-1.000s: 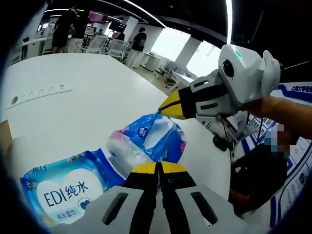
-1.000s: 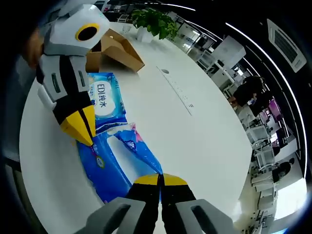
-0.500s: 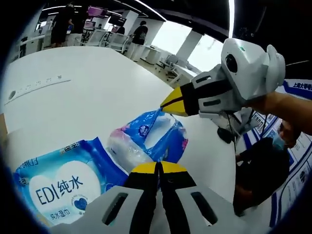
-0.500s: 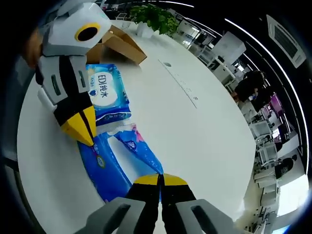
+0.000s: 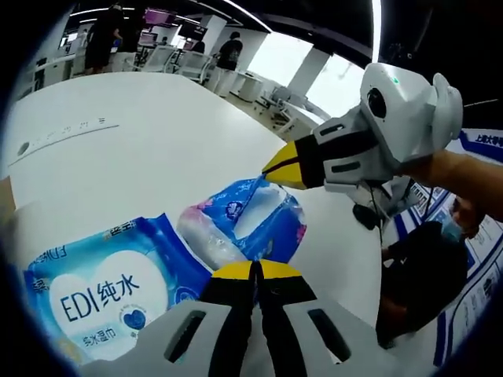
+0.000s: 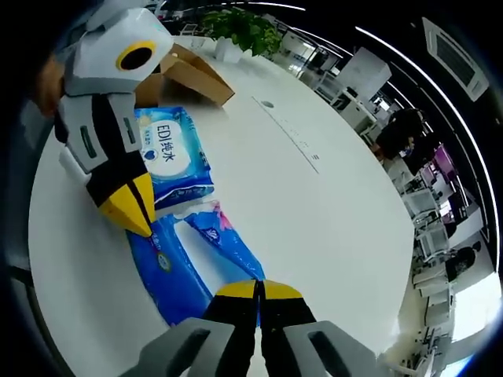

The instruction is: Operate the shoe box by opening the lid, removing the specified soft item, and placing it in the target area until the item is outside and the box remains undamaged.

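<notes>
Blue soft pack [image 5: 250,222] [image 6: 189,263] of tissues lies on the white desk [image 5: 141,149] [image 6: 314,212], stretched between both claws, outside the shoe box [image 6: 185,75]. Left claw [image 5: 253,271] [image 6: 135,216] is clenched on the pack's near end, yellow tips together; in the right gripper view it comes in from the left, tips down on the pack's far end. Right claw [image 6: 258,289] [image 5: 277,170] is clenched on the opposite end, pinching the blue wrapper; in the left gripper view it enters from the right, tips at the pack's far edge. Wet wipes pack [image 5: 98,290] [image 6: 171,153] printed "EDI" sits just left of the left claw, touching the tissue pack. Brown shoe box lies open beyond the wipes, behind the left claw. Green plant [image 6: 247,31] stands beyond the box. Office chairs [image 5: 169,67] and people far off past the desk.
</notes>
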`<state>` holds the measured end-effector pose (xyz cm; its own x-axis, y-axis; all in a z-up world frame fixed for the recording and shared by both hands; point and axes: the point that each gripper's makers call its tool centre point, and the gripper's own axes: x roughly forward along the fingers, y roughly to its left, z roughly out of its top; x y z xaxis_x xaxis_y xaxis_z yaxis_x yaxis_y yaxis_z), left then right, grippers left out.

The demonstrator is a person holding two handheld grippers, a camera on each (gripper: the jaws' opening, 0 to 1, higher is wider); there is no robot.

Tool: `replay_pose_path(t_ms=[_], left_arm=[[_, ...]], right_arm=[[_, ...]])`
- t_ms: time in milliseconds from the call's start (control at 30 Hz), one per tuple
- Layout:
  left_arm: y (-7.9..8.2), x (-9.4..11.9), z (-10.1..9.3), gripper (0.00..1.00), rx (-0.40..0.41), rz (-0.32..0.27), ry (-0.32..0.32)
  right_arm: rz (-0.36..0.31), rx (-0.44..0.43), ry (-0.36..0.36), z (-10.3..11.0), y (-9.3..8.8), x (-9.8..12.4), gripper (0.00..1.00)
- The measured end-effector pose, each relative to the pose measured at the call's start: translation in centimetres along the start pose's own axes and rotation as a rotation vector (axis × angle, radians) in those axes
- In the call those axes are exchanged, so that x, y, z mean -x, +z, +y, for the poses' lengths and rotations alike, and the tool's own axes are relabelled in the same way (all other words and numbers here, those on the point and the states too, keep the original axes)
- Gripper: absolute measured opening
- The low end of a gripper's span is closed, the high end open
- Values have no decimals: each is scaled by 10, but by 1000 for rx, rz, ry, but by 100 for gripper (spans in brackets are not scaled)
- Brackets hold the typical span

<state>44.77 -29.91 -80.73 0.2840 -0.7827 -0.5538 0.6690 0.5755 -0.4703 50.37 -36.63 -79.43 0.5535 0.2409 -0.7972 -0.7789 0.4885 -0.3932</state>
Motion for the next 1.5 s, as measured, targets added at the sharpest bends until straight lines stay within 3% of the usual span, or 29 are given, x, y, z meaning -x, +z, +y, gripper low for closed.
replay_pose_path(t_ms=[400,800,1133,1233,1500], left_arm=[[-3,7,1,0,-29,14,19],[4,28,-6,7,-95,8,38],[12,61,-6,13,-135,8,66],[10,72,-1,16,-157,16,87],[12,108,7,23,-178,5,131]], right_arm=[[22,-15,11,6,-4,2,0],[-6,-47,-11,5,9,18,9],[-59,-77,-15,10,29,40,17],[-73,-98,1,13,33,44,24],[-115,-125,40,30,49,54,31]])
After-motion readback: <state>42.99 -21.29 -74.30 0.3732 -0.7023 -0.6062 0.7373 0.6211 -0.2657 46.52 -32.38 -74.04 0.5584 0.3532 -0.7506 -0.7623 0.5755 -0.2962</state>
